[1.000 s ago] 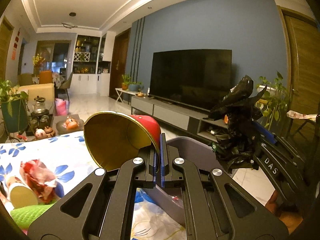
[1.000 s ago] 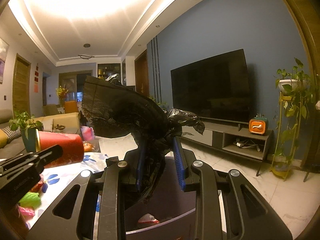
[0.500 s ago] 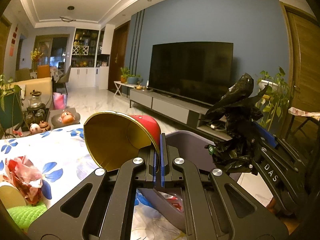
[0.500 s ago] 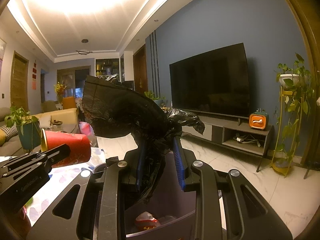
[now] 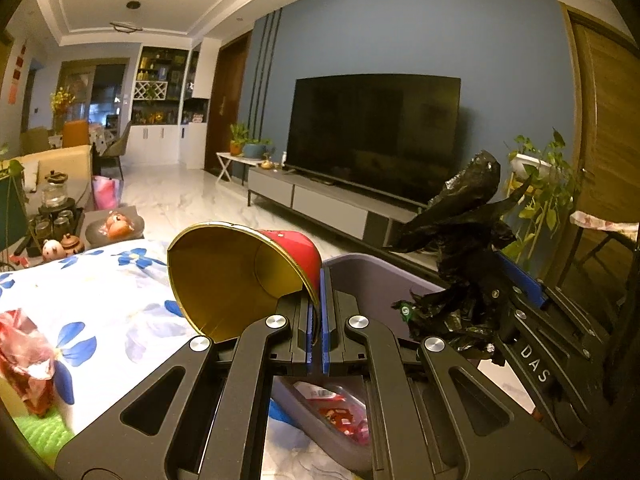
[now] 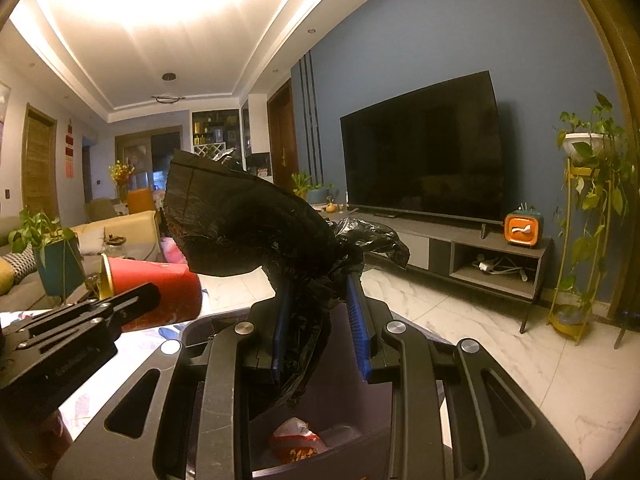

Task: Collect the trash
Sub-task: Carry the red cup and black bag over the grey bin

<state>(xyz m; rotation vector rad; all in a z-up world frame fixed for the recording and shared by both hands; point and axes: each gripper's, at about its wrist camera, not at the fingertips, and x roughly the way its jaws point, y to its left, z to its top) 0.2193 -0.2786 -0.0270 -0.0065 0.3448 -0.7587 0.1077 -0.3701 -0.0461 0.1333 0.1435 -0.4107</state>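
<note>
The counter [image 5: 120, 292], spread with a blue-flowered cloth, carries the leftover litter, and a grey bin [image 5: 360, 276] stands at its edge, so that anything gathered above can simply fall in; some wrappers already lie at its bottom. In the left wrist view the bin sits at about 1 o'clock from the left gripper [image 5: 317, 304], directly behind the fingers.

The crumpled black plastic bag [image 6: 256, 232] is the bulkier catch. The right gripper [image 6: 320, 300] has its fingers clamped on the bag's bunched neck, so the loose body billows up toward 11 o'clock. It hangs over the bin mouth, probably ready to be dropped.

The red cup [image 5: 248, 272], gold inside, lies tipped on its side with its mouth toward the camera. The left fingers are clenched nearly together on the cup's thin rim, one inside and one outside, which is why it juts out sideways to 10 o'clock rather than hanging upright. It appears to be close to the bin's near edge.

A red wrapper [image 5: 24, 356] at 8 o'clock still awaits collection on the counter
</note>
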